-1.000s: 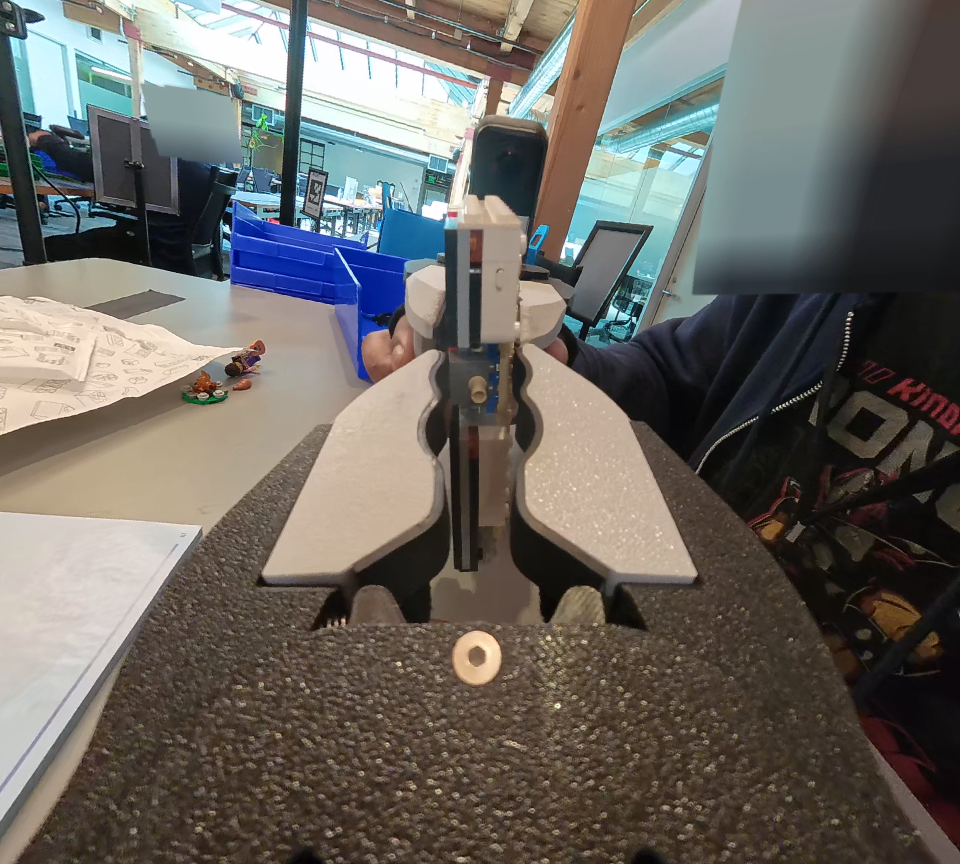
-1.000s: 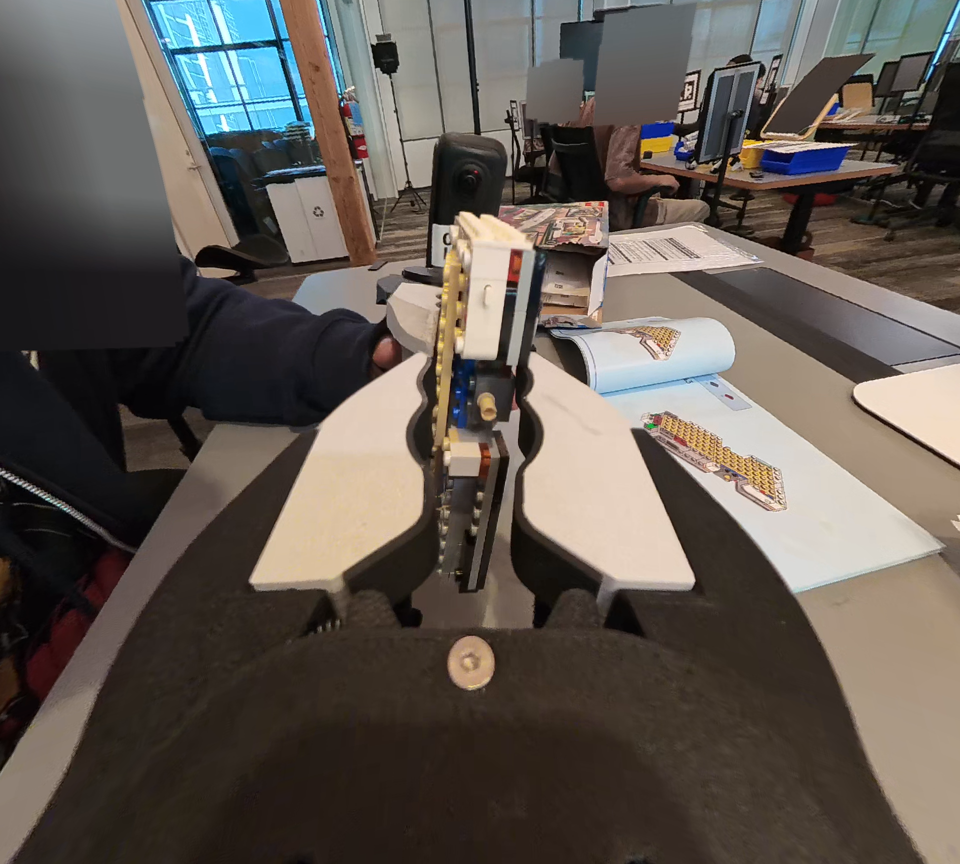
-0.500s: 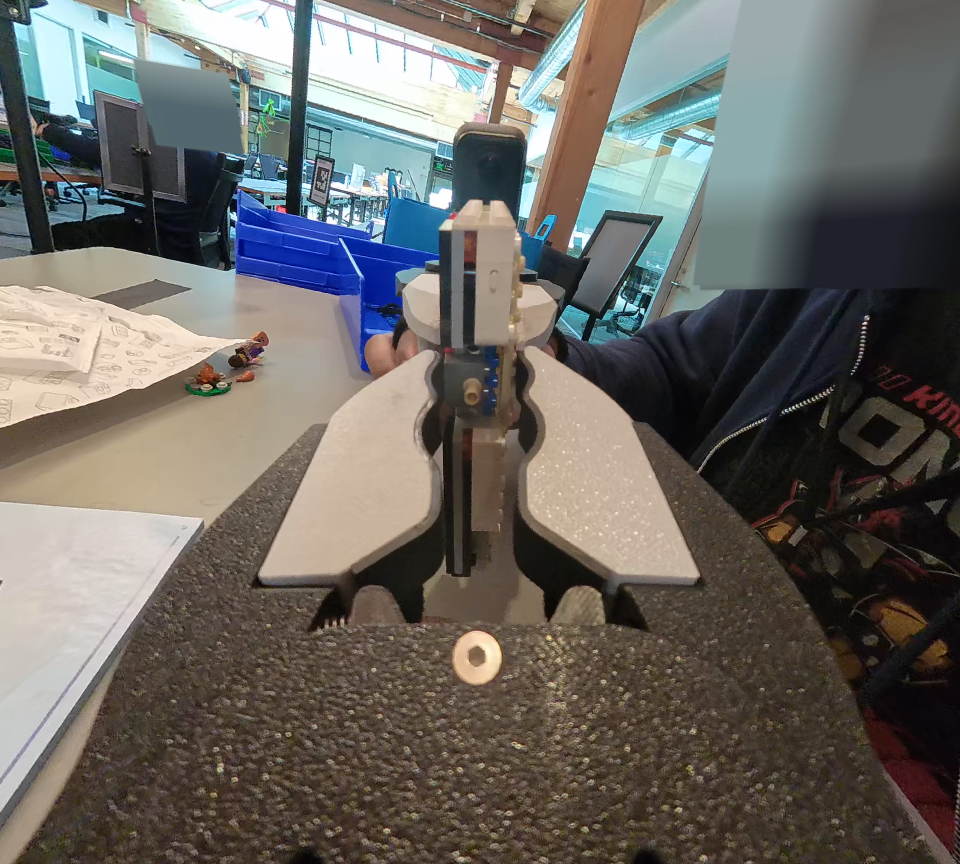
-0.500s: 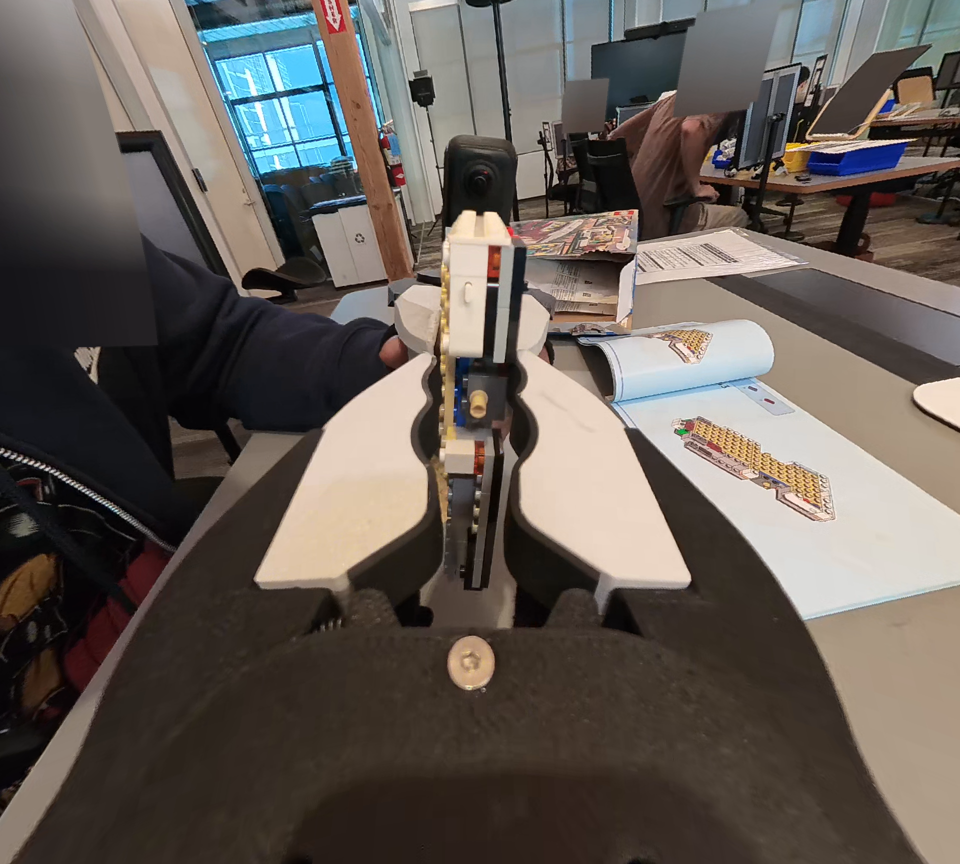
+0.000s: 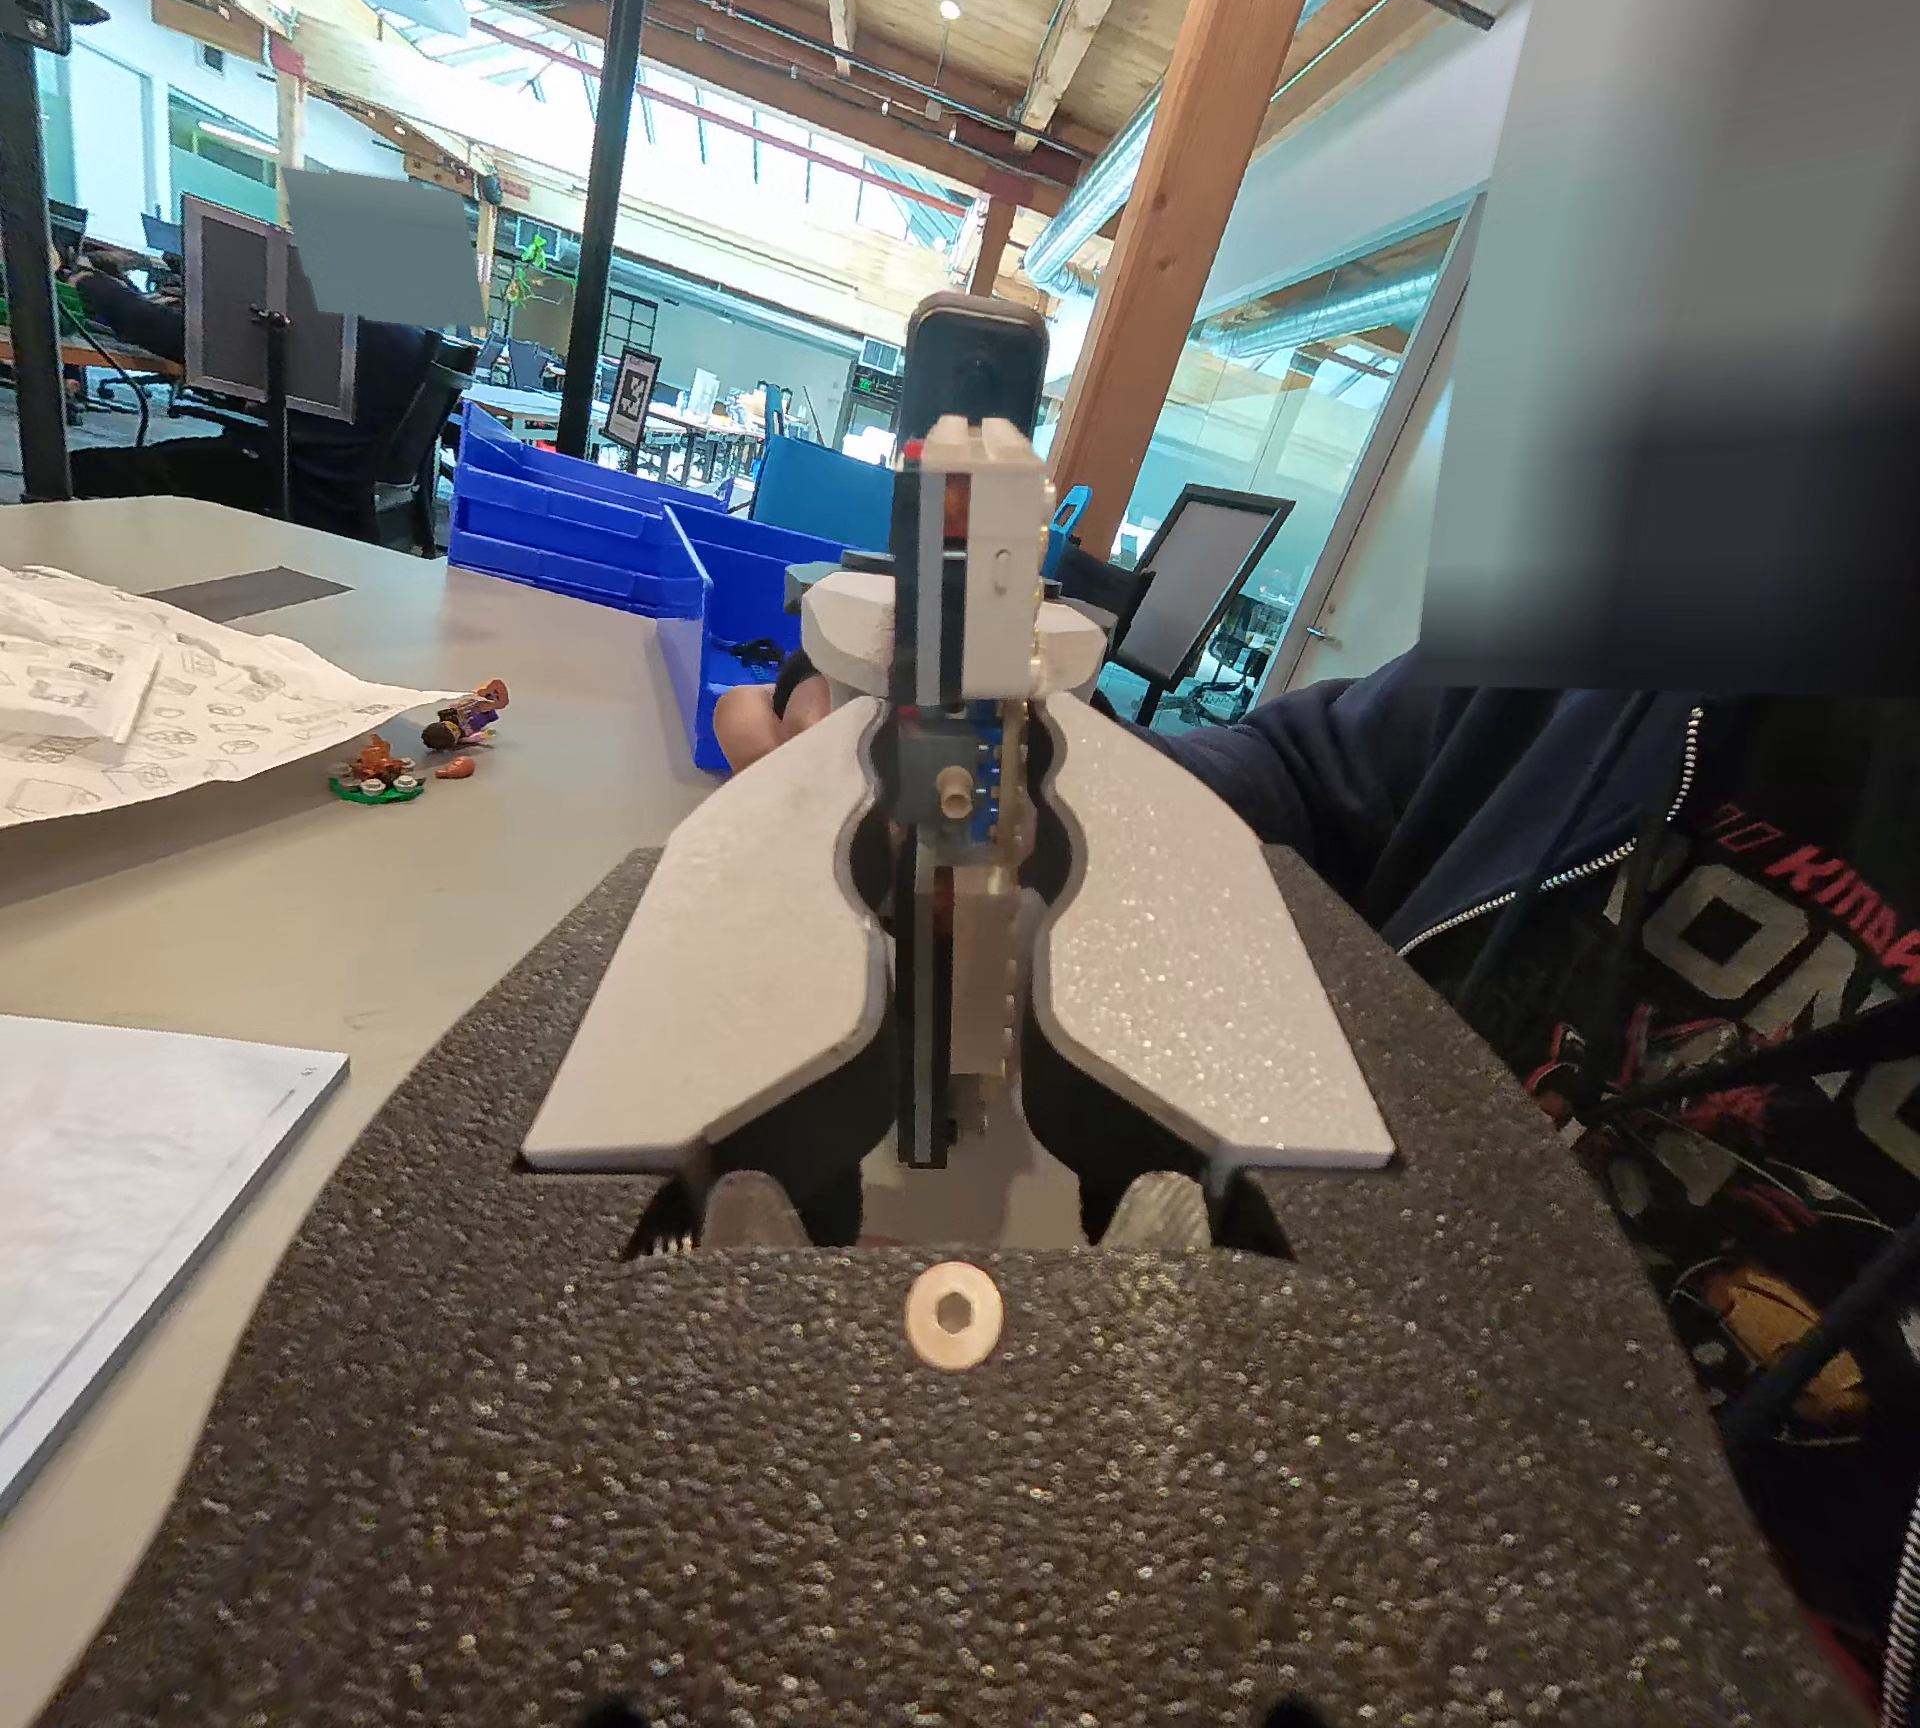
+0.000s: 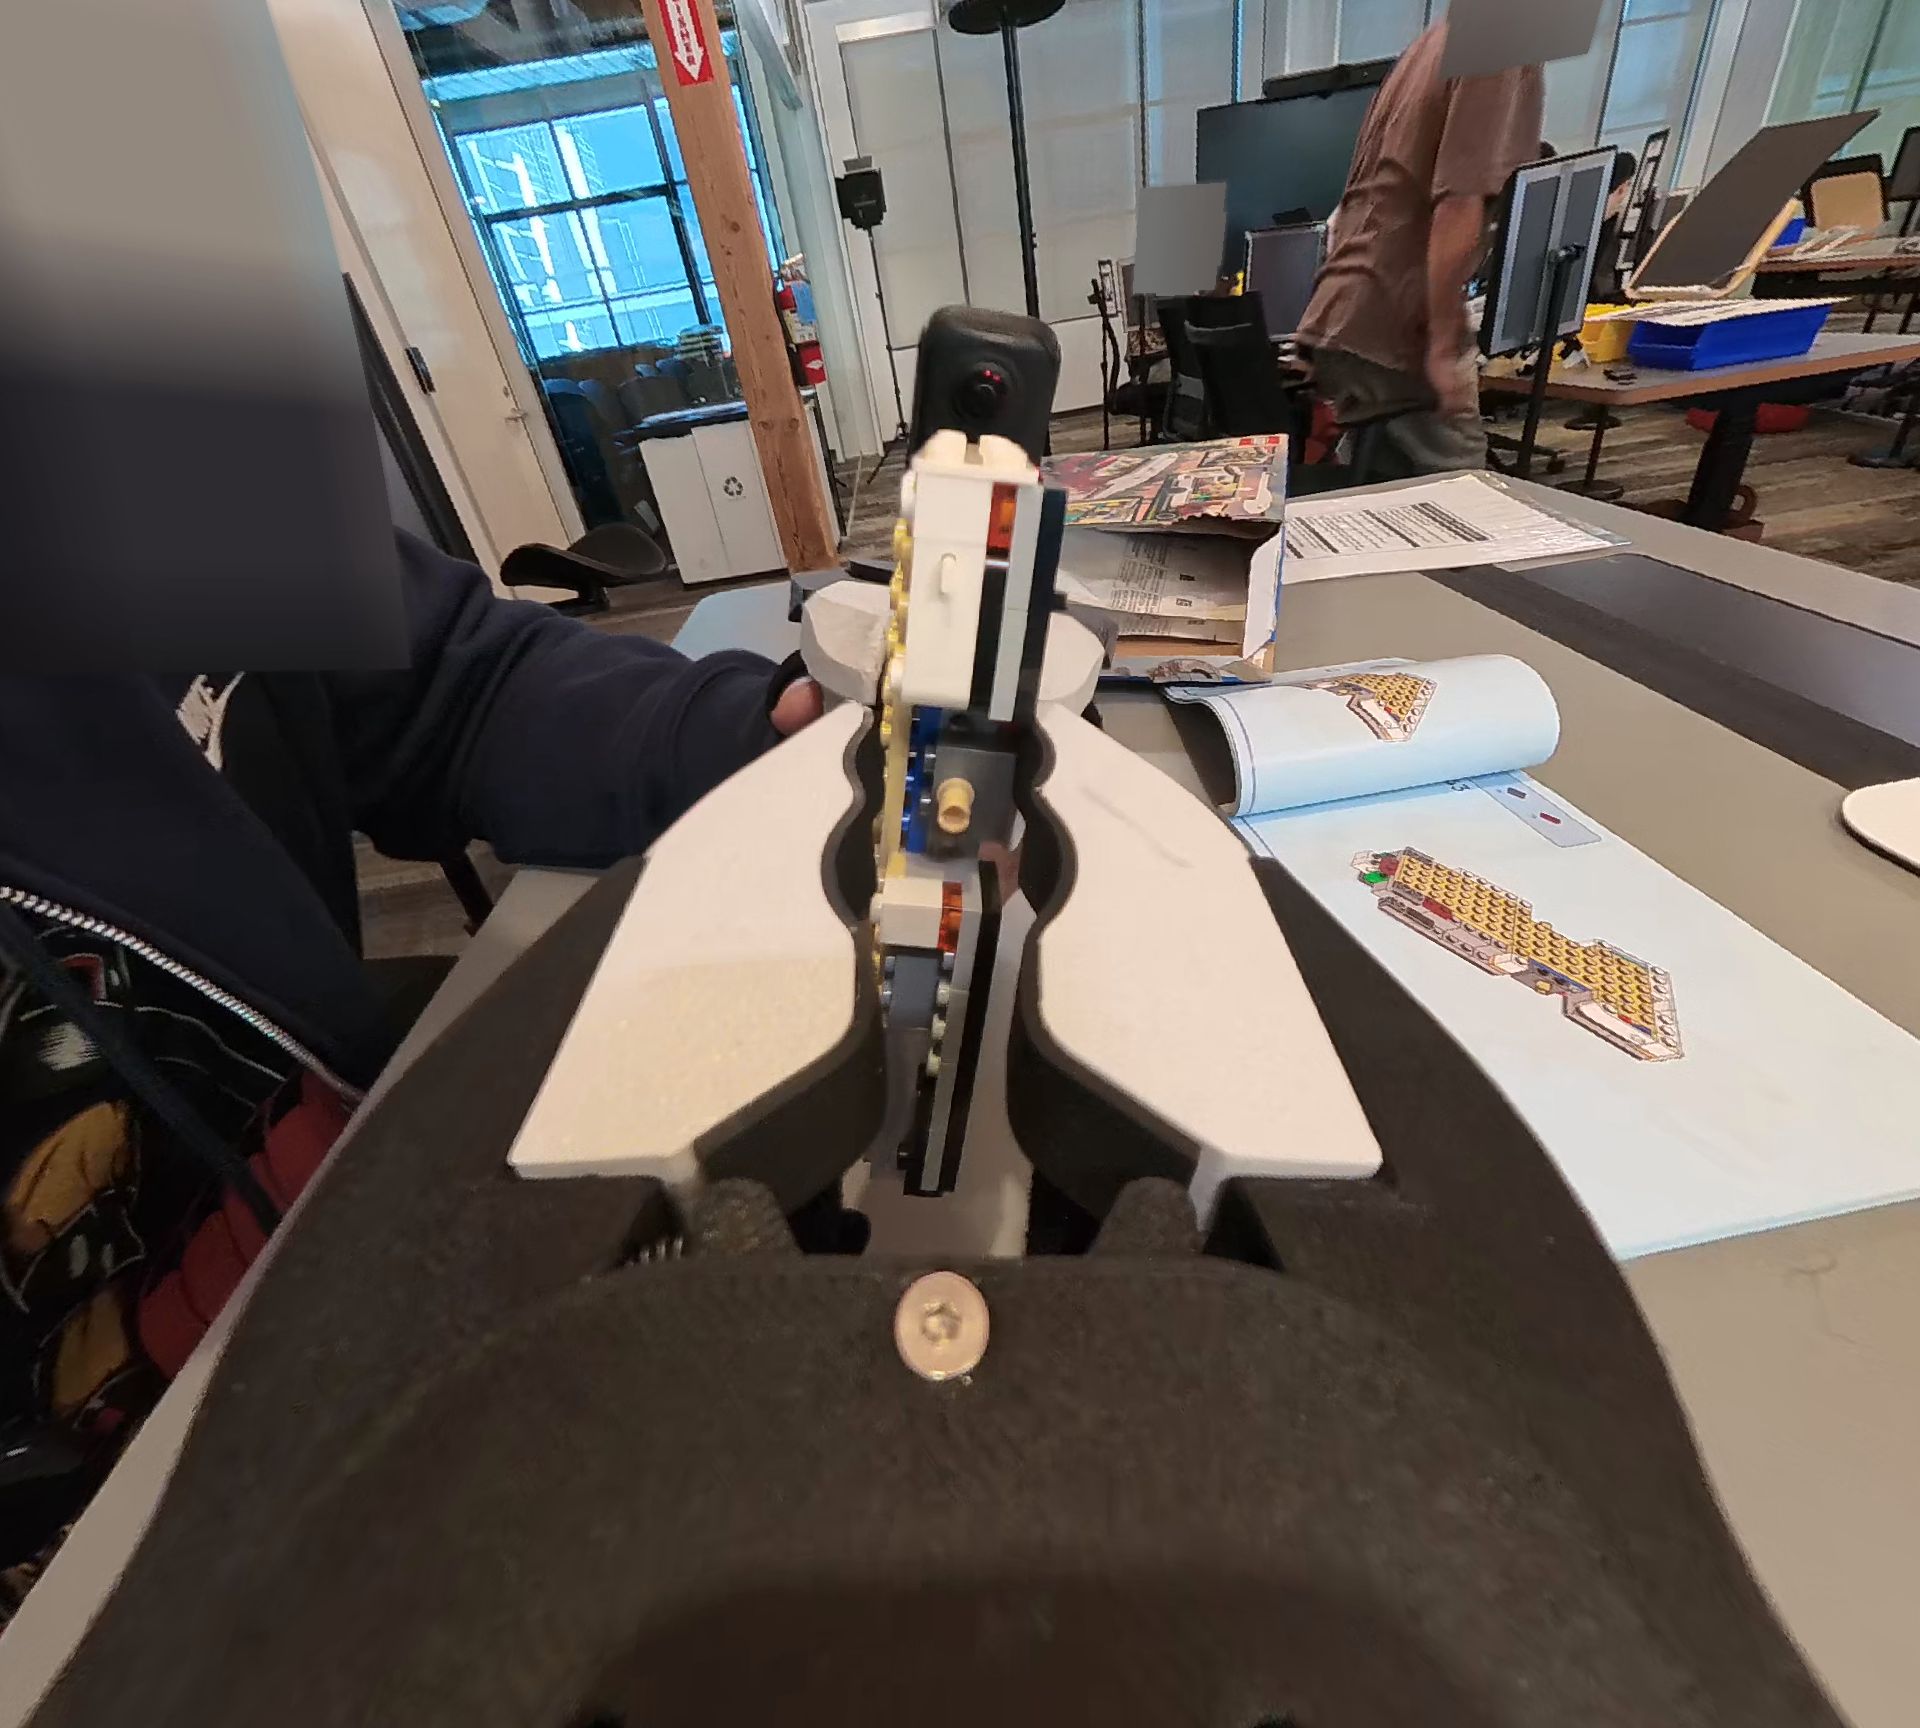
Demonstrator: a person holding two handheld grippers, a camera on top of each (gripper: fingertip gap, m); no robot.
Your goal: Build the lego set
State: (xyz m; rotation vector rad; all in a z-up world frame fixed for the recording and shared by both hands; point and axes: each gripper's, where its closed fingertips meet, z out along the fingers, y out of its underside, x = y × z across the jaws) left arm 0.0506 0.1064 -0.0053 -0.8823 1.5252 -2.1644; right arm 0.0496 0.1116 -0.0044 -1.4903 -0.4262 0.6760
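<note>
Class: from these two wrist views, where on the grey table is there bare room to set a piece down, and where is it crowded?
Bare table lies between the printed sheet, the small figure pieces and the white pad. Another bare strip runs beyond the open booklet. It is crowded around the torn box and blue bins.

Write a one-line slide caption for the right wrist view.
Right gripper clamps a brick-built model upright, the opposing gripper gripping it behind, above an open instruction booklet on a grey table.
</note>
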